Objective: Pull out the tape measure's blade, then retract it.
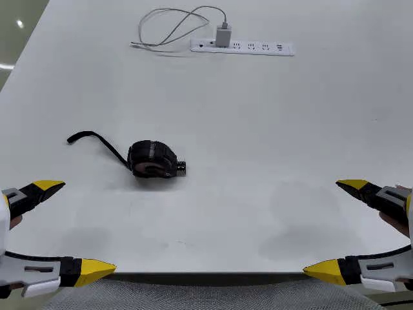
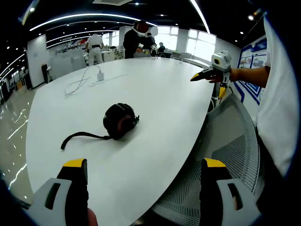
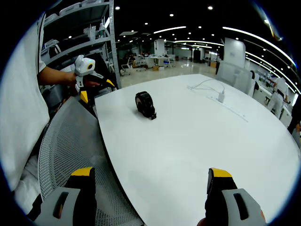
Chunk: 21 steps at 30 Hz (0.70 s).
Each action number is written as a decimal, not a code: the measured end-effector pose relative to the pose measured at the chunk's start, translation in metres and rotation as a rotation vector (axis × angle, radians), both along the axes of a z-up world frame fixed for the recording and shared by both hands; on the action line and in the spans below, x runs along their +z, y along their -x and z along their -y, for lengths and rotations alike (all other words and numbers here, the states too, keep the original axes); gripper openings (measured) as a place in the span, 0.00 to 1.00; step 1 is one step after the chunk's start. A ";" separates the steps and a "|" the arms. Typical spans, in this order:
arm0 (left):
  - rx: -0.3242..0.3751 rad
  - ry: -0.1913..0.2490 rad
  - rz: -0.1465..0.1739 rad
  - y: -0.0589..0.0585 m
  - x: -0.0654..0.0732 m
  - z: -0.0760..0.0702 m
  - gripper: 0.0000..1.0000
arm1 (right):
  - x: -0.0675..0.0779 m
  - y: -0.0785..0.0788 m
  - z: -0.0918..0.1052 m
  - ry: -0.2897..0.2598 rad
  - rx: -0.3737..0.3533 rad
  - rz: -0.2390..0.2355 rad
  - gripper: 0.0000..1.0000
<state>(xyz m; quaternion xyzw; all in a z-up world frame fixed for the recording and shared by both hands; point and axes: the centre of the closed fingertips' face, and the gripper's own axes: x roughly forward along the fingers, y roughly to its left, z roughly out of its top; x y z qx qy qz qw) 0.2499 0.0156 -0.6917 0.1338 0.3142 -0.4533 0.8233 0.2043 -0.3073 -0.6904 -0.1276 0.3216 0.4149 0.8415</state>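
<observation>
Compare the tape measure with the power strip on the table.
The tape measure is black and rounded; the power strip is white, long and flat. The tape measure lies nearer the person, the power strip at the far side. The tape measure trails a black strap; the power strip carries a plugged-in white charger with a looped cable. Both rest on the white table.

I can't read any text from here — whatever marking sits on the tape measure [image 1: 152, 159] is too small to tell, and the blue wall posters [image 2: 245, 60] are blurred.
</observation>
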 end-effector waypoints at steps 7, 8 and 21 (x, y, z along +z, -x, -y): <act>0.019 0.019 0.023 -0.011 0.001 -0.003 0.99 | -0.002 -0.017 -0.003 -0.074 -0.026 0.002 0.99; 0.022 0.019 0.016 -0.011 -0.001 -0.003 0.99 | -0.004 -0.018 -0.004 -0.072 -0.025 0.004 0.99; 0.014 0.052 0.034 -0.017 0.007 0.007 0.99 | 0.004 -0.030 -0.021 -0.068 0.005 0.016 0.97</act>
